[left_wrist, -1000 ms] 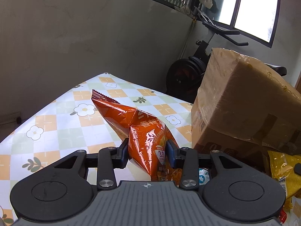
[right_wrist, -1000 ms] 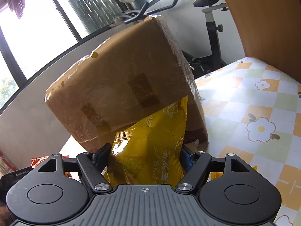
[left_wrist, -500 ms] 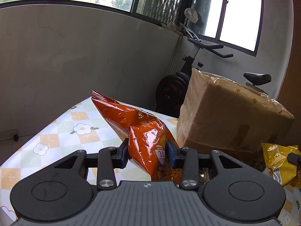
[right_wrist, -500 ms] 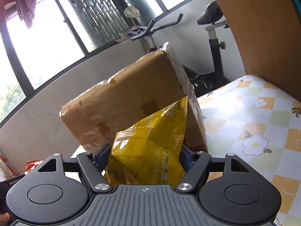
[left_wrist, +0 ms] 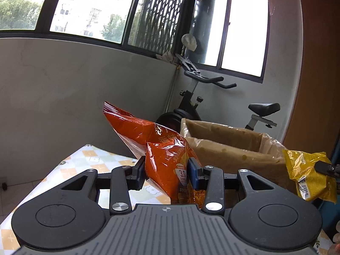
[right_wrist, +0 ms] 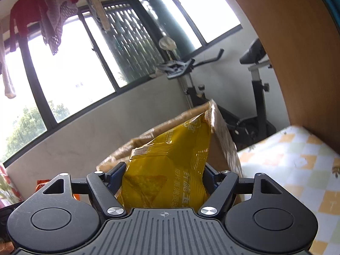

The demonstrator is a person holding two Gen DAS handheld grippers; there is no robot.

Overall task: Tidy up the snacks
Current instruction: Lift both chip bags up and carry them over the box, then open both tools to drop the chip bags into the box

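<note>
**A:** Snacks are hanging in the air on both sides! The left claw [left_wrist: 166, 171] is clamping an orange snack bag [left_wrist: 157, 146], pads pressing into both sides of the crinkled foil, and the bag is sticking up and leaning to the left above the floral worktop [left_wrist: 91, 163].

**B:** And the right claw [right_wrist: 163, 177] is squeezing a yellow snack bag [right_wrist: 170, 165], fingers spread wider around its puffy body. Its sealed top edge is pointing up and to the right.

**A:** Just behind both bags, the cardboard box [left_wrist: 223, 144] is sitting on the worktop with its top open, and a clear liner is showing along the rim.

**B:** From the left camera, the yellow bag is showing at the far right, just beside the box's near corner, with a dark fingertip pinching it.

**A:** An exercise bike [left_wrist: 212, 97] is standing beyond the box by the windows, and laundry [right_wrist: 48, 6] is dangling overhead in the right view.
</note>
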